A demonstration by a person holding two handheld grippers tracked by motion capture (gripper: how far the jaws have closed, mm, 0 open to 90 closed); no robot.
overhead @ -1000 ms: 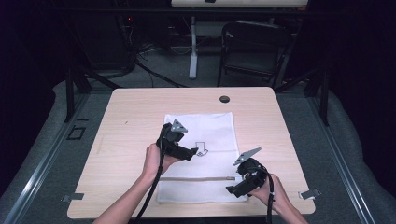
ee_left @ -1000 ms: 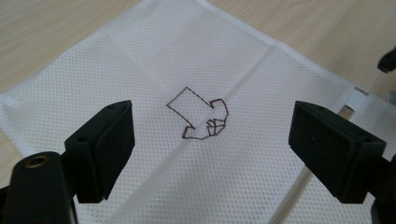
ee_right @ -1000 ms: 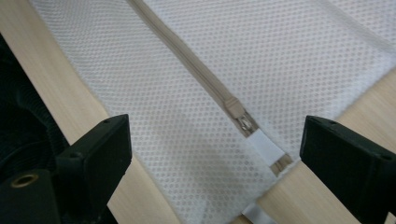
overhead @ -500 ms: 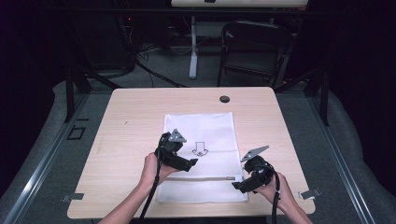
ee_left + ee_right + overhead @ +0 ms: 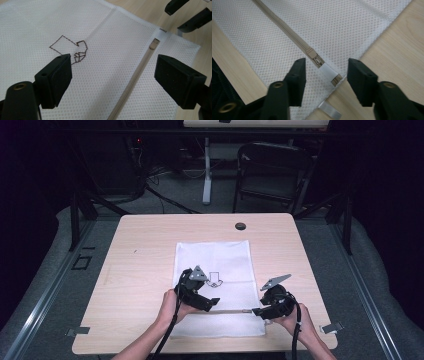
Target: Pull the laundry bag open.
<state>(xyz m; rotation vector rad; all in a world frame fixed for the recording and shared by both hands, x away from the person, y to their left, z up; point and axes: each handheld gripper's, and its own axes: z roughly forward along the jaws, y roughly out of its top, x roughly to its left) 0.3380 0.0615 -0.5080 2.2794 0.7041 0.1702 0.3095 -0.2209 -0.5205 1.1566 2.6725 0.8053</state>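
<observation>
A white mesh bag [image 5: 212, 255] lies flat on the wooden table [image 5: 140, 270], with a stitched arrow [image 5: 68, 47] on it and a beige zipper [image 5: 135, 77] across its near part. My left gripper [image 5: 212, 302] hovers open over the mesh just left of the zipper [image 5: 232, 311], nothing between its jaws [image 5: 112, 80]. My right gripper [image 5: 255, 311] is at the zipper's right end. Its jaws have just been closing and stand either side of the white tab [image 5: 328, 71] beside the slider [image 5: 313, 55], with gaps still showing at both pads.
A small black round thing [image 5: 240, 226] sits near the table's far edge. A dark chair [image 5: 270, 170] stands behind the table. Metal clips [image 5: 77, 331] [image 5: 331, 327] mark the front corners. A short grey metal strip [image 5: 329, 112] lies on the wood by the bag's edge.
My left gripper has come nearer the front edge and lower, from the arrow towards the zipper. The right gripper has stayed at the zipper's right end.
</observation>
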